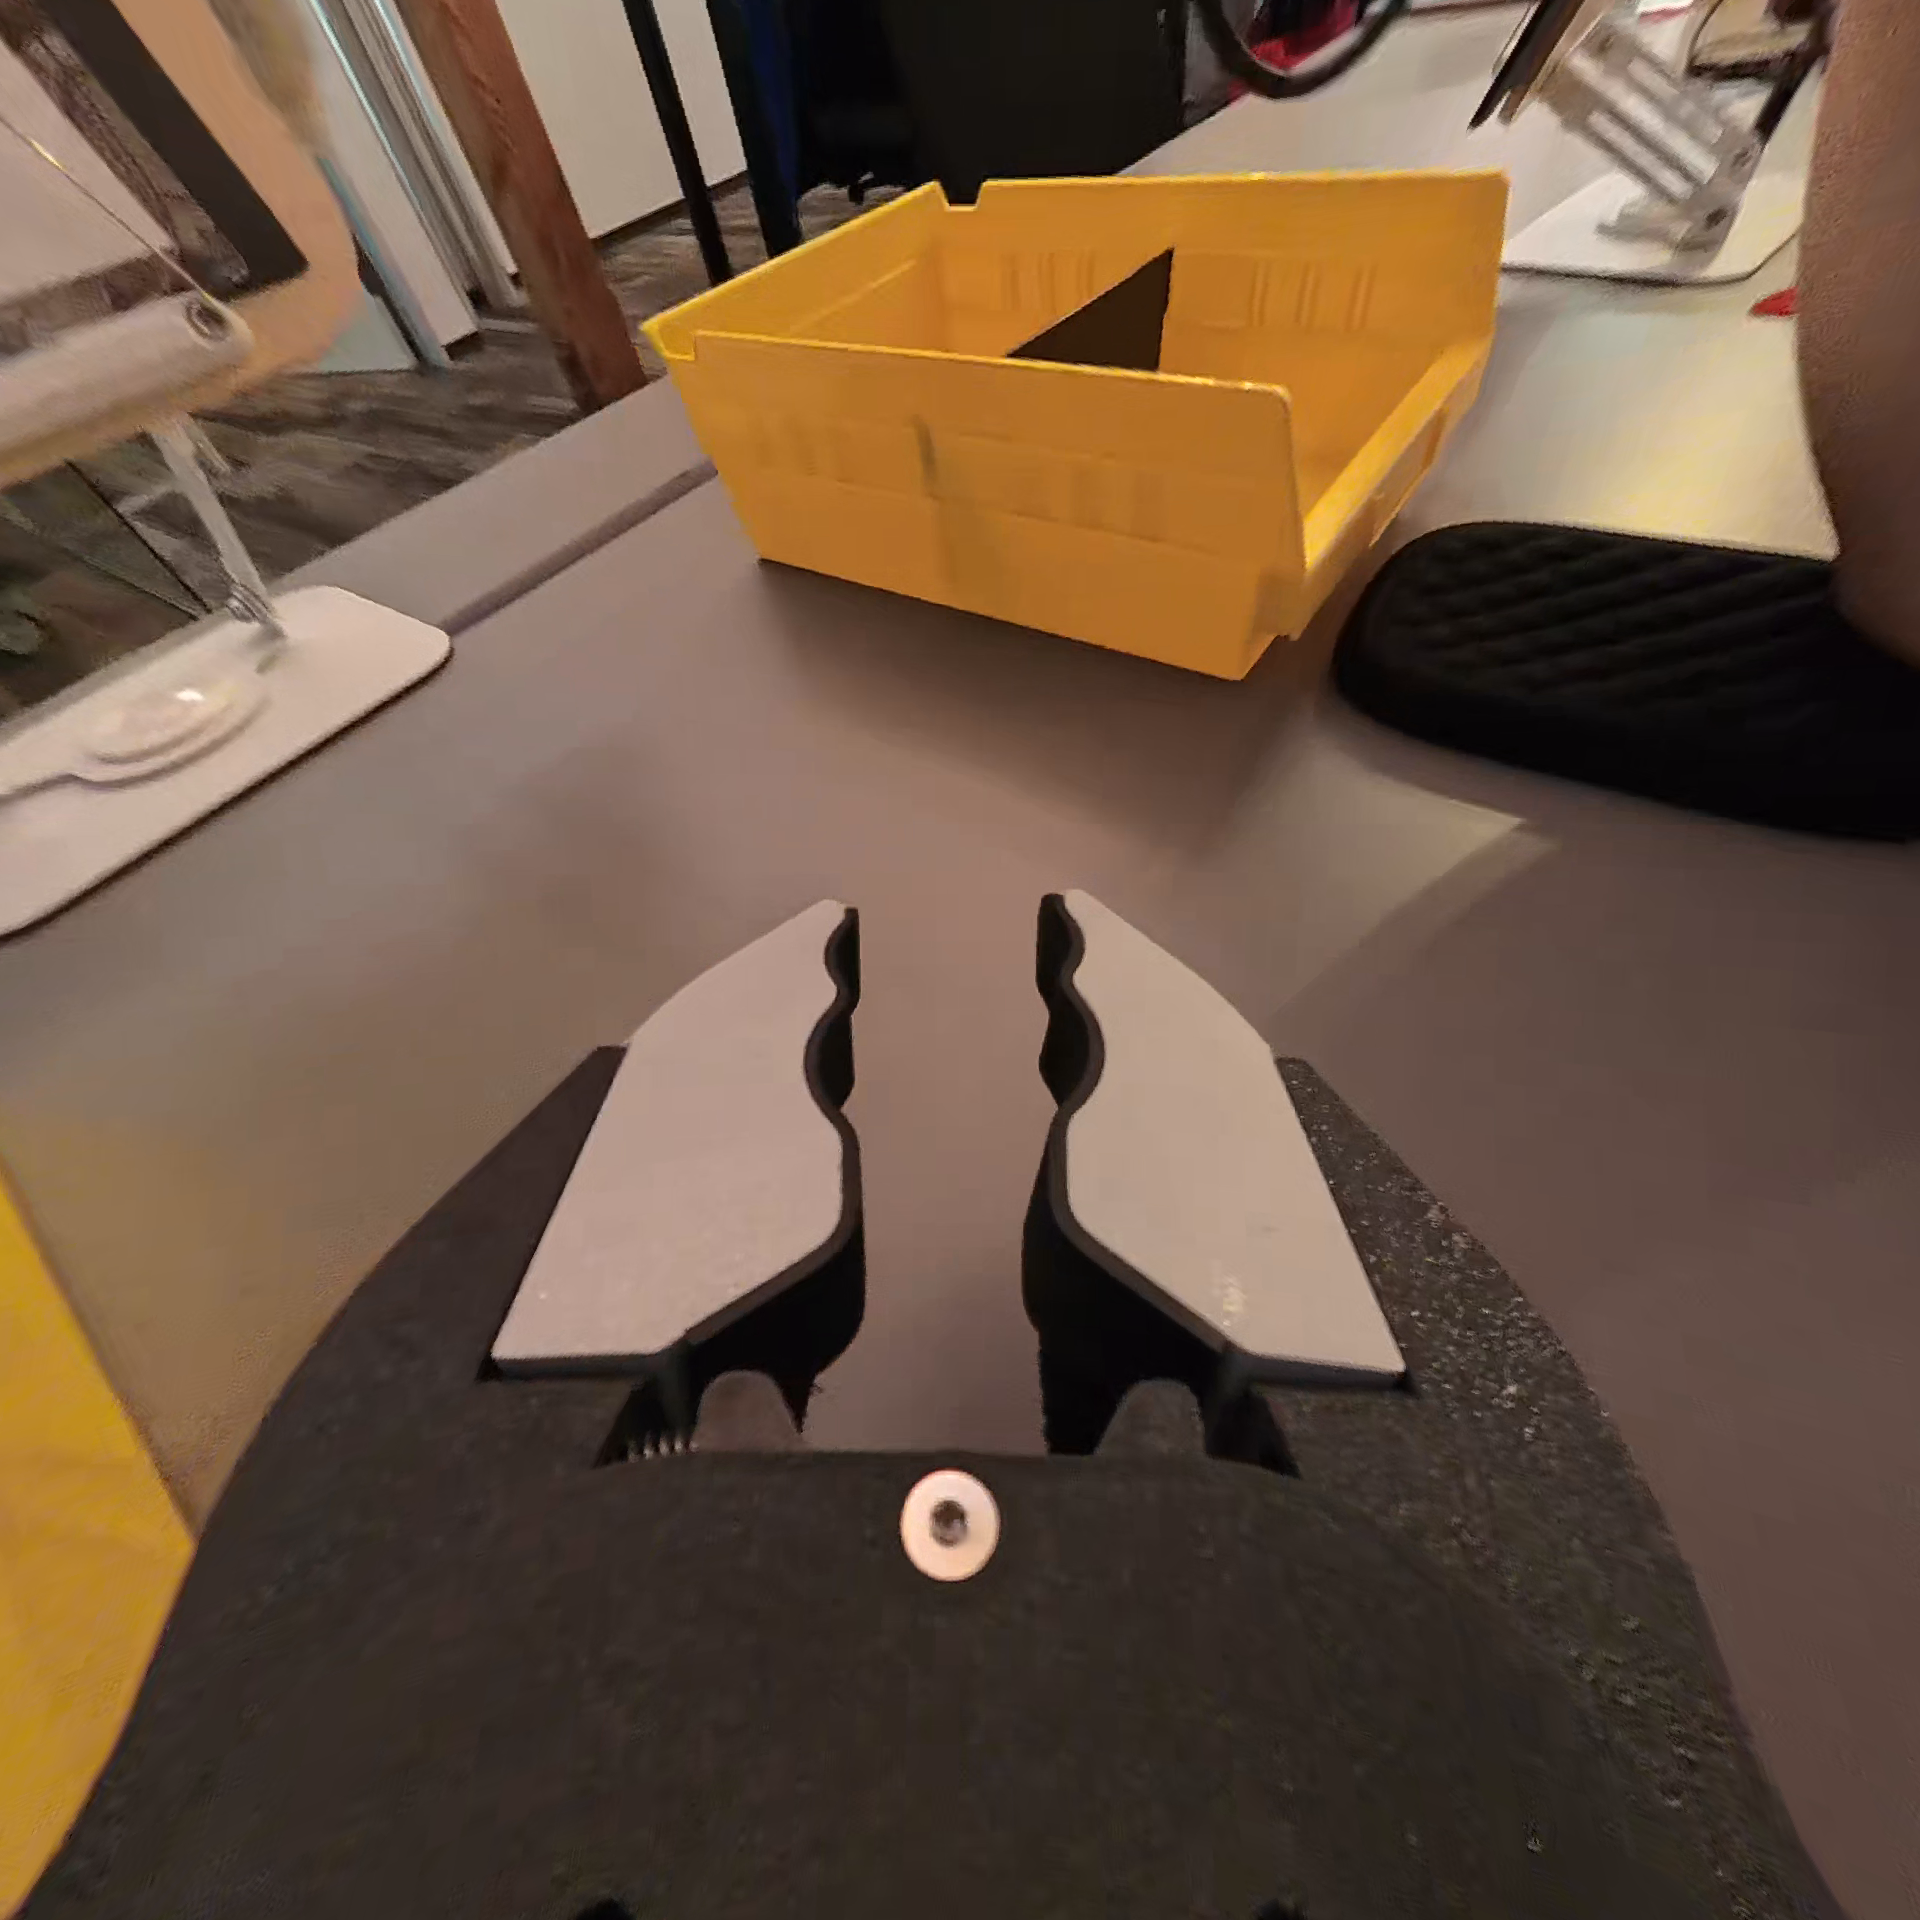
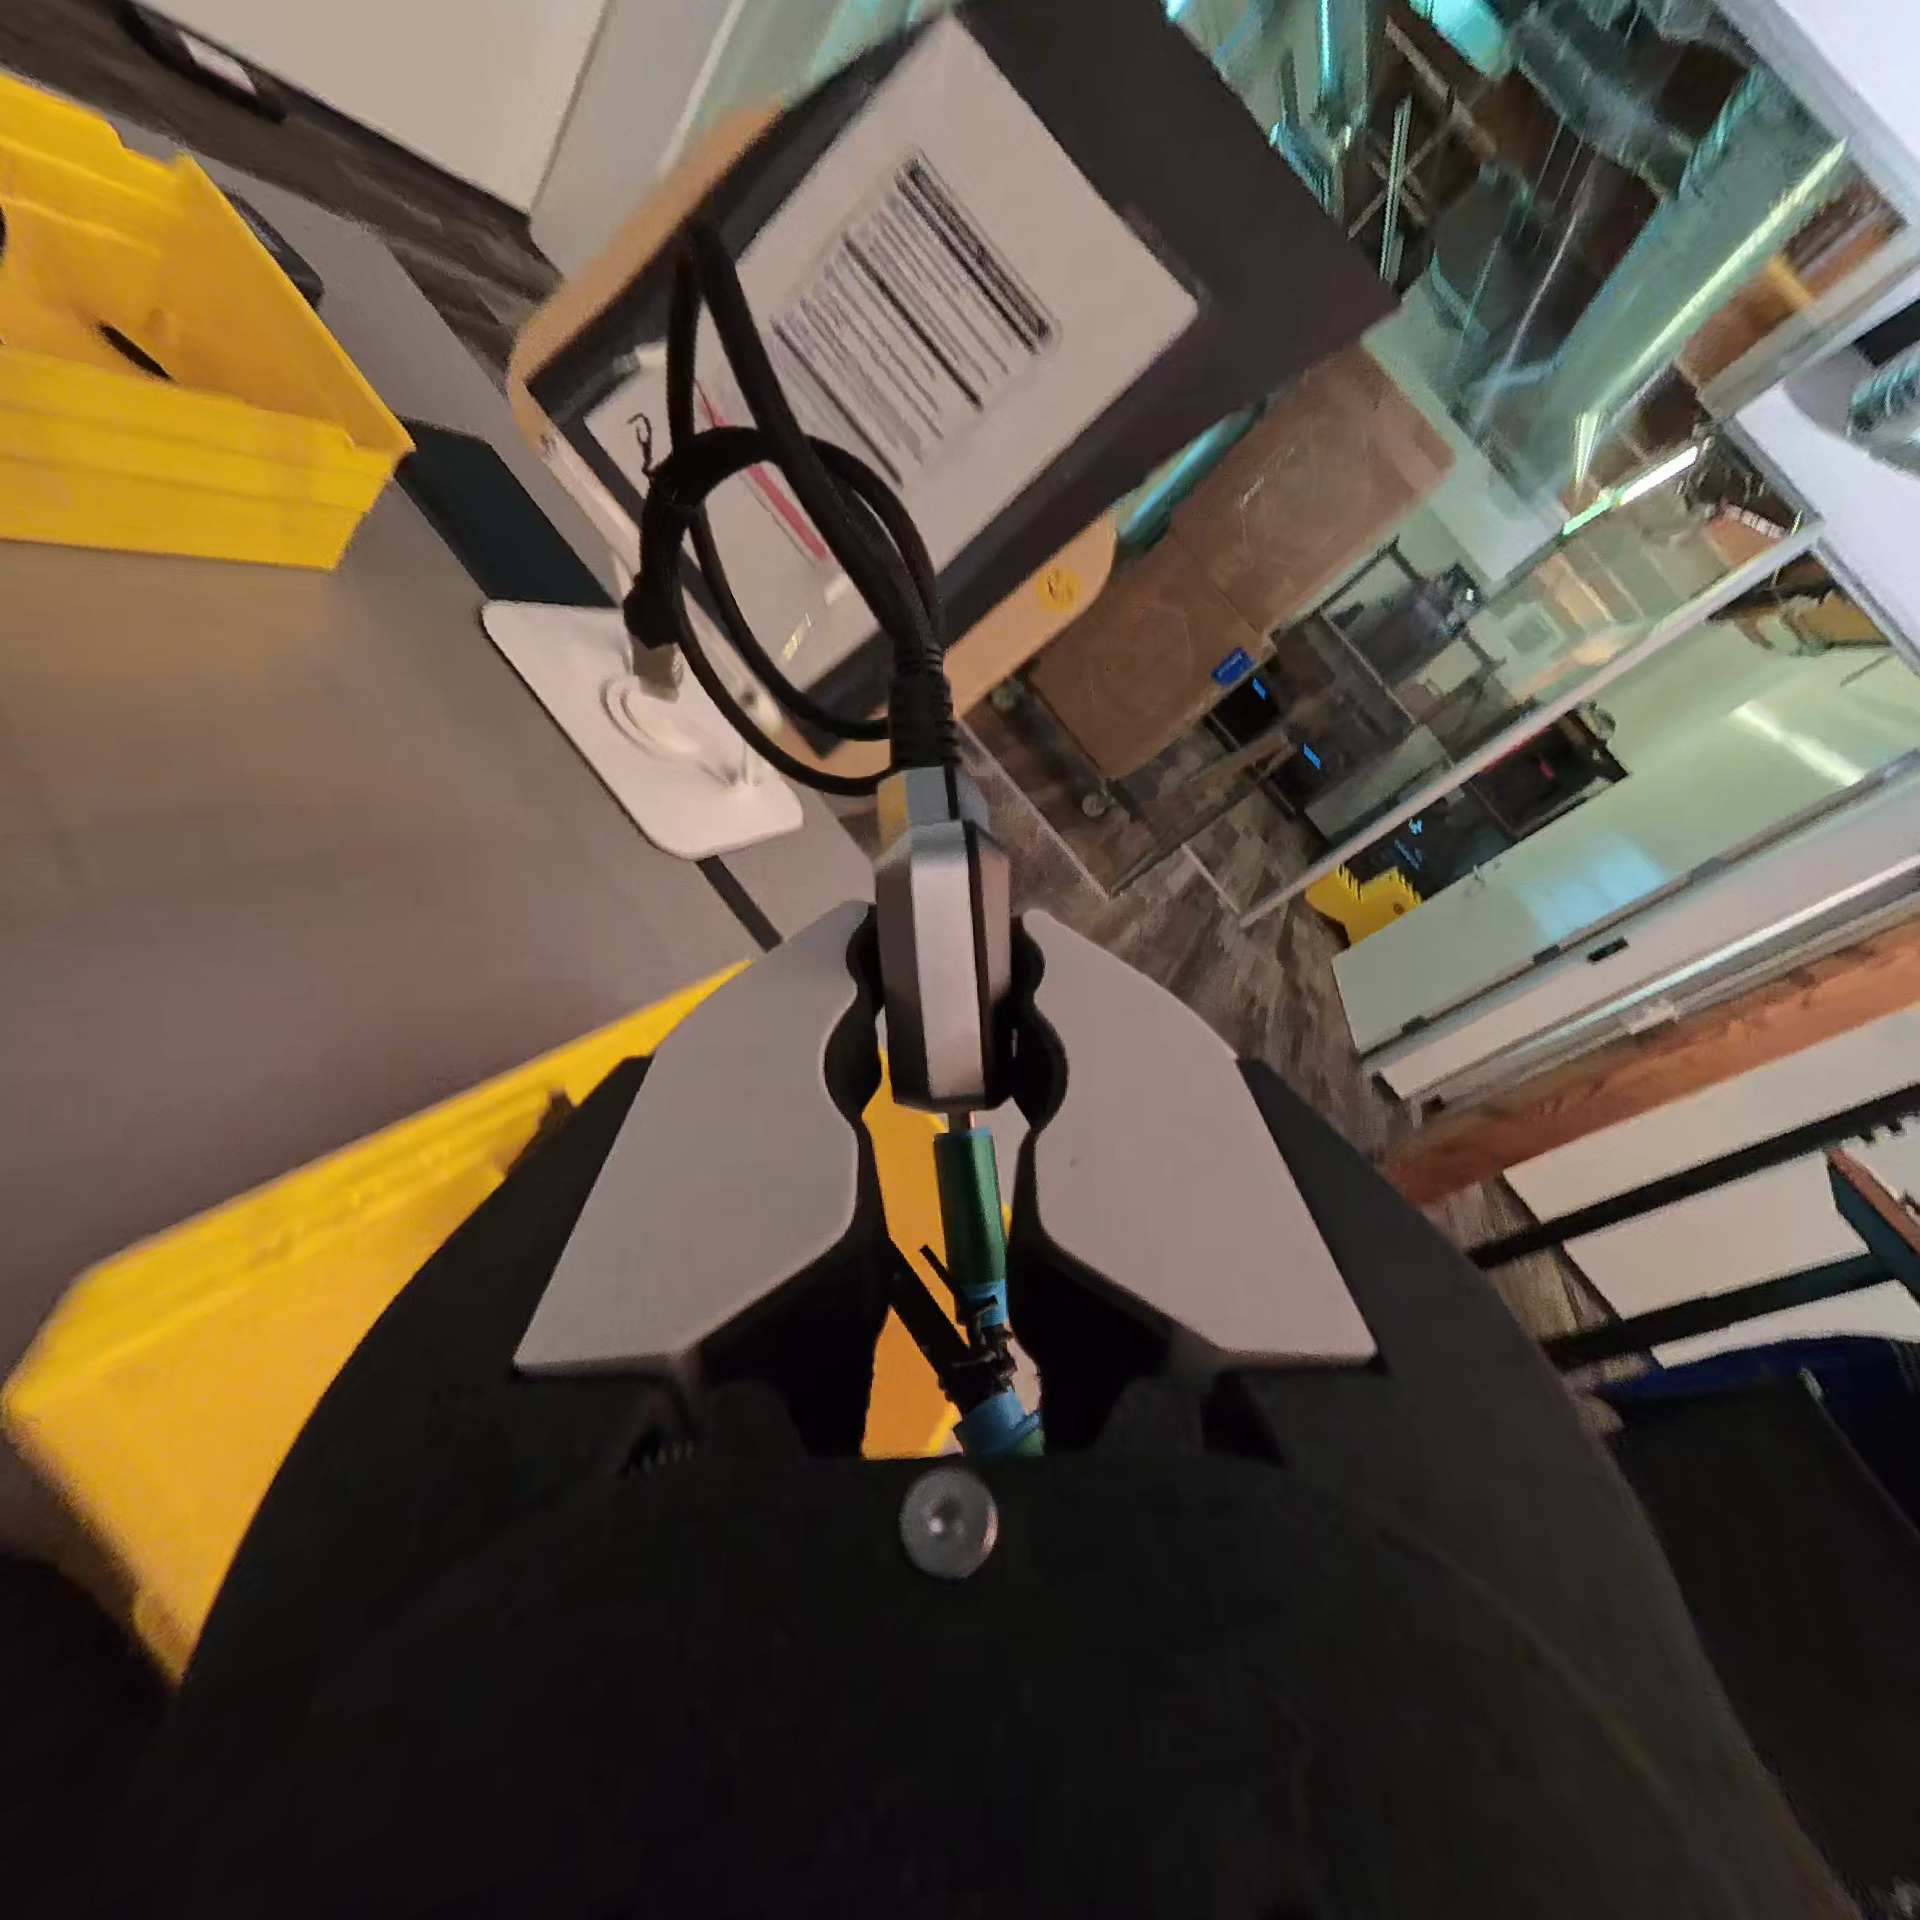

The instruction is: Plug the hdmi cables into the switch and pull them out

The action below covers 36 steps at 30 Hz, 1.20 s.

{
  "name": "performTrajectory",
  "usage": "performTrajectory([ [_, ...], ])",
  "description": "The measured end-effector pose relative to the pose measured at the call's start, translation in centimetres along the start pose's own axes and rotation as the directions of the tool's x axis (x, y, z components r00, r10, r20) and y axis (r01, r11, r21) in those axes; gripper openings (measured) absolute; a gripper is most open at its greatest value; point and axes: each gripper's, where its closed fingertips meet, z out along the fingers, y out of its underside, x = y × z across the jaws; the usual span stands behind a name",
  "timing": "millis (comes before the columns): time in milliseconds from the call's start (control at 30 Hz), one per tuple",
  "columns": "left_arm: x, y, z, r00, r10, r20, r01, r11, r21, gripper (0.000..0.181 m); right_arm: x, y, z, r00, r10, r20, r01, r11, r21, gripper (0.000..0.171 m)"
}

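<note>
Holding the switch point(image 2: 943, 977) edge-on in my right gripper point(image 2: 943, 997), I find the jaws pinching its grey body across the narrow sides, lifted clear of the grey table point(image 2: 260, 831). That grip leaves both ends of the switch free. At the far end a black braided cable point(image 2: 821, 582) is seated and coils away from the switch, its spare metal plug point(image 2: 657, 665) dangling loose beyond the switch, over the table. At the near end of the switch, between my fingers, a green connector point(image 2: 971, 1205) on a blue-sleeved lead points into the port; whether it is fully home I cannot tell. Below the switch lies a yellow bin point(image 2: 312, 1299); a second yellow bin point(image 2: 187, 416) sits far to the left of the switch.

My left gripper point(image 1: 948, 914) hangs low over the table, its jaws spread with nothing between them. The switch does not appear in the left wrist view. Ahead of this gripper stands a yellow bin point(image 1: 1039, 499) with a black cushioned pad point(image 1: 1621, 665) just beside it.

Judgement: the right grip serves as a brace so the free left gripper can take a plug and pull or push along the switch's axis.
</note>
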Motion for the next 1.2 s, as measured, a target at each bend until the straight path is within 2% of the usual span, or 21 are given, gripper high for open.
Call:
performTrajectory([
  [200, 0.2, 0.0, 0.1, 0.988, -0.124, -0.091, 0.125, 0.992, 0.006, 0.028, 2.7, 6.3, -4.6, 0.995, 0.092, -0.029, -0.095, 0.985, -0.146, 0.022],
  [333, 1.0, 0.5, 0.5, 0.981, -0.145, -0.13, 0.142, 0.989, -0.034, 0.028, 3.6, 8.7, -7.9, 0.989, 0.132, -0.068, -0.142, 0.973, -0.181, 0.022],
  [467, 1.9, 1.1, 0.9, 0.979, -0.133, -0.156, 0.123, 0.99, -0.073, 0.028, 2.8, 10.6, -8.3, 0.991, 0.129, -0.025, -0.131, 0.96, -0.248, 0.022],
  [567, 2.8, 1.2, 1.2, 0.972, -0.135, -0.194, 0.118, 0.988, -0.097, 0.028, 2.2, 11.5, -7.0, 0.995, 0.095, -0.002, -0.089, 0.928, -0.363, 0.022],
  [633, 3.3, 1.3, 1.3, 0.966, -0.133, -0.222, 0.111, 0.988, -0.11, 0.028, 1.4, 11.4, -5.4, 0.998, 0.025, 0.057, 0.002, 0.901, -0.435, 0.022],
  [700, 3.4, 1.5, 1.4, 0.96, -0.146, -0.237, 0.12, 0.985, -0.123, 0.028, 0.3, 10.9, -3.1, 0.98, -0.06, 0.191, 0.15, 0.851, -0.503, 0.022],
  [767, 3.8, 1.6, 1.5, 0.944, -0.193, -0.267, 0.16, 0.977, -0.139, 0.028, -0.7, 10.2, -0.3, 0.924, -0.116, 0.365, 0.306, 0.798, -0.519, 0.022],
  [833, 4.8, 1.4, 1.4, 0.913, -0.242, -0.328, 0.2, 0.967, -0.156, 0.028, -1.5, 9.9, 2.5, 0.853, -0.097, 0.513, 0.401, 0.752, -0.524, 0.022],
  [900, 5.5, 1.3, 1.3, 0.891, -0.264, -0.369, 0.214, 0.962, -0.172, 0.027, -1.8, 10.5, 4.7, 0.795, -0.08, 0.602, 0.489, 0.671, -0.557, 0.022],
  [1033, 5.4, 0.9, 1.0, 0.911, -0.211, -0.354, 0.175, 0.976, -0.132, 0.017, -1.5, 12.3, 8.4, 0.734, -0.13, 0.667, 0.593, 0.601, -0.535, 0.022],
  [1100, 5.7, 0.6, 0.7, 0.905, -0.209, -0.371, 0.177, 0.977, -0.118, 0.015, -1.5, 13.4, 9.5, 0.741, -0.123, 0.66, 0.579, 0.616, -0.535, 0.022],
  [1200, 5.8, 1.0, 0.8, 0.898, -0.228, -0.377, 0.185, 0.972, -0.147, 0.015, -1.7, 15.2, 10.3, 0.781, -0.028, 0.624, 0.484, 0.659, -0.577, 0.022],
])
